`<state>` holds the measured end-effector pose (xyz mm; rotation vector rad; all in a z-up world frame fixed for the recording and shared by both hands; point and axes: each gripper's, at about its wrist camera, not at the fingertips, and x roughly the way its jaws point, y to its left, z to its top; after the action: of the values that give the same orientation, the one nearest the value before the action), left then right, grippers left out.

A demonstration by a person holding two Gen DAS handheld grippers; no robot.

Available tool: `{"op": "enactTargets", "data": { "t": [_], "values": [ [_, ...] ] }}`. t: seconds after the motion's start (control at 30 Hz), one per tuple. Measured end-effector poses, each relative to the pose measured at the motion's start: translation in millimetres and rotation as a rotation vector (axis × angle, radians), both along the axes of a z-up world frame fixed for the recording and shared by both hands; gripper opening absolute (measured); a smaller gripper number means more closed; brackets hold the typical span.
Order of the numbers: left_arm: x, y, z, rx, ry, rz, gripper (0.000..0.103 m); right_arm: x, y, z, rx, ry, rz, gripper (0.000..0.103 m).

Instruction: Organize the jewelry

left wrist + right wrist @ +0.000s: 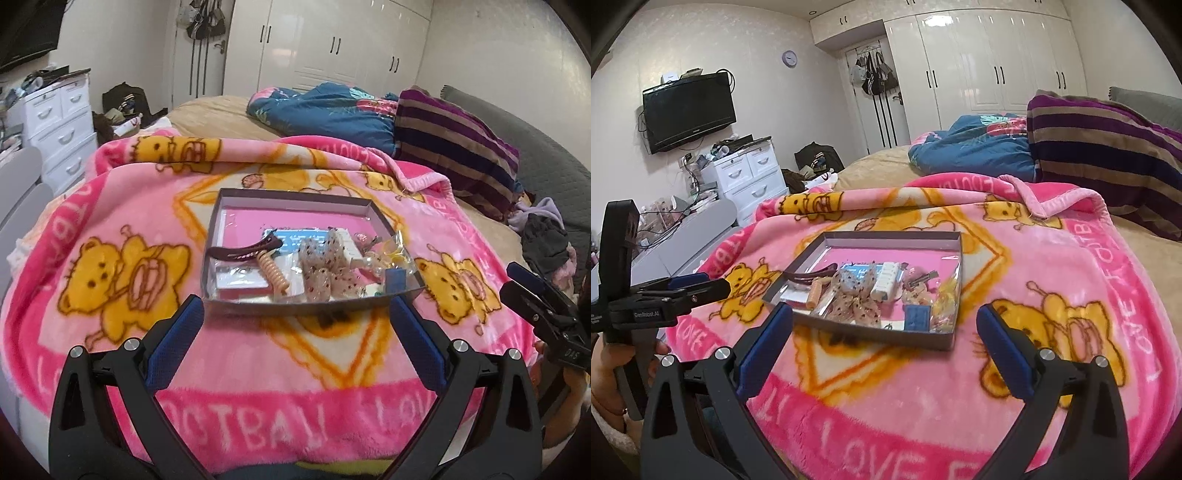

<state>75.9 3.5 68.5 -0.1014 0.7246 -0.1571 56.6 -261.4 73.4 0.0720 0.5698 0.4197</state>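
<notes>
A shallow grey box (291, 196) (908, 338) with a pink floor lies on the pink bear blanket. It holds a dark brown hair clip (243, 250) (809, 276), a coiled peach hair tie (272, 272) (813, 293), a spotted fabric bow (325, 266) (855, 297), a white comb-like clip (345, 245) (886, 282), a small blue box (396, 278) (916, 317) and yellowish pieces in clear bags (391, 254) (945, 301). My left gripper (297, 314) is open and empty just before the box's near edge. My right gripper (884, 328) is open and empty, near the box's near edge.
The blanket (147, 206) covers a bed with a blue quilt (332, 110) and a striped purple blanket (454, 147) behind. White drawers (62, 125) and a wall TV (687, 110) stand at the left. The other gripper shows at the right edge (543, 302) and left edge (665, 295).
</notes>
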Motion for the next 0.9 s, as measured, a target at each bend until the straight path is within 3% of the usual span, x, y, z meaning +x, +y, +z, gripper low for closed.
{"op": "enactTargets", "data": {
  "t": [0.37, 0.63, 0.9],
  "values": [
    [-25.4, 3.1, -33.6, 0.005, 0.01, 0.026, 0.094, -19.3, 10.7, -28.6, -0.014, 0.016, -0.023, 0.099],
    [-29.2, 2.4, -59.3, 0.007, 0.024, 0.02, 0.094, -17.7, 18.9, -50.0, -0.032, 0.079, -0.023, 0.099],
    [-28.8, 1.7, -62.2, 0.04, 0.035, 0.04, 0.094, -13.5, 21.6, -56.0, -0.034, 0.105, -0.017, 0.099]
  ]
}}
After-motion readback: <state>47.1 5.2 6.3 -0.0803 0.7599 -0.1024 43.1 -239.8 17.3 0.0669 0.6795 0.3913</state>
